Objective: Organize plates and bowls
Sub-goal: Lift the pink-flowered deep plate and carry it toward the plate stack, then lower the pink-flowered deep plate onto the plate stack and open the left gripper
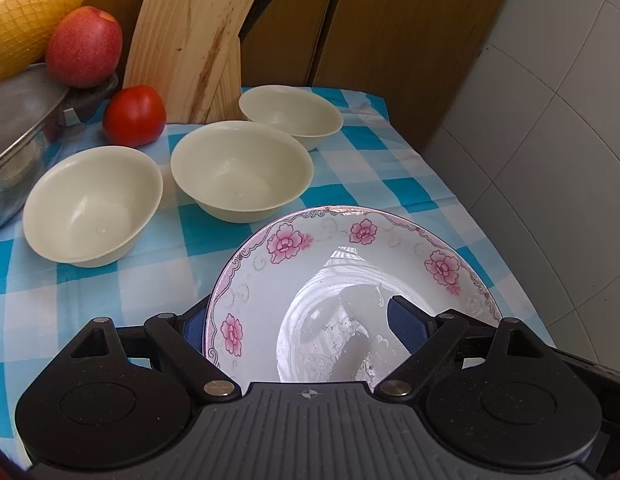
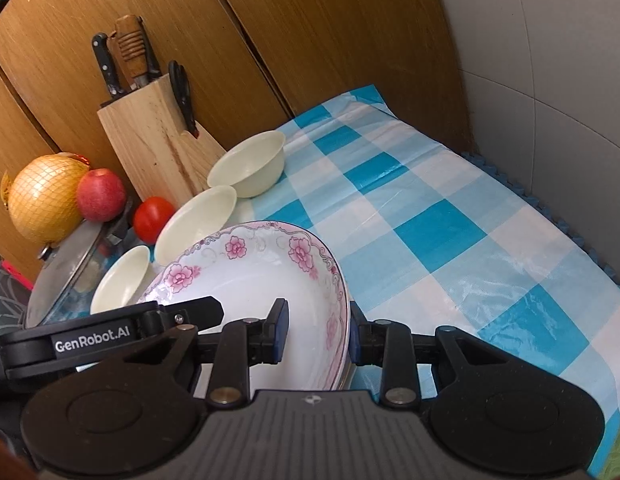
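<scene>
Straddling the rim of the floral plate (image 2: 254, 280), the right gripper (image 2: 316, 330) had one finger inside the dish and the other outside its right wall, jaws apart with a little slack on both sides; I judged it not yet clamped. The left gripper (image 1: 294, 320) also bracketed the plate's near-left rim, one blue pad (image 1: 406, 324) over the inside of the dish and the other hidden below the rim, so whether it pinched the china could not be told. The plate sat toward the near edge of the counter (image 2: 450, 216), on the blue-checked cloth, and a second rim seemed to show beneath it in the right view, perhaps a stack.

Three cream bowls (image 1: 240, 170) stood in a row running toward the counter's far edge, close to the knife block (image 1: 190, 40) and a tomato (image 1: 134, 115).

To do this well, the jaws should close squarely on the wall, deep enough that the glazed rim cannot slip. Lifting level mattered, since the dish looked wet and slick. Any move toward the far-left bowls called for height to clear their rims.
</scene>
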Demonstrator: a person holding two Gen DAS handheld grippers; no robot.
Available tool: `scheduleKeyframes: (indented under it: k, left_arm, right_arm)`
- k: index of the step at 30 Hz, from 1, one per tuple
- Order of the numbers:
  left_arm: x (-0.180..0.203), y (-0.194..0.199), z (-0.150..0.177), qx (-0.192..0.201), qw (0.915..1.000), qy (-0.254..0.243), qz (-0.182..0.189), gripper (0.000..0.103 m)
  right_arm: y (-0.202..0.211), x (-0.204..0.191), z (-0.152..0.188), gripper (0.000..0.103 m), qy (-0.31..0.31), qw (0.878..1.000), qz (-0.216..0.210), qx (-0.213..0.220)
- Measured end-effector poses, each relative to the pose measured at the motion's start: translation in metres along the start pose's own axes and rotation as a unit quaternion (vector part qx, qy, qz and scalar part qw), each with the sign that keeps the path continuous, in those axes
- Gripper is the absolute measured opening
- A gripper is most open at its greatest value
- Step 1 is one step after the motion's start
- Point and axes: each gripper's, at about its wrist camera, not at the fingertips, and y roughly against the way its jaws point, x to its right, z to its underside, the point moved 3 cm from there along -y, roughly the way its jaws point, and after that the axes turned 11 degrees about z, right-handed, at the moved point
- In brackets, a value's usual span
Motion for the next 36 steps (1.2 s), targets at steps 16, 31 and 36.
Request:
scheduleKeyframes:
  k: [16,31,36]
  left_arm:
    - [-0.005,-0.005,0.000,-0.006,0.9999,0.011,-0.008,0.092]
    - [-0.022,-0.003,0.000,-0.013,0.9990,0.041,-0.006,0.085]
    - [-0.016,0.018,-0.006,0.027,0.9993,0.005,-0.024,0.088]
  right_arm:
    - [0.000,-0.011,0.005,0.029,0.040,0.999,0.015,0.009]
    - [0.001,-0.024,0.007,0.031,0.086,0.995,0.040,0.023]
    - [0.011,-0.019,0.003,0.031,0.088,0.993,0.050,0.054]
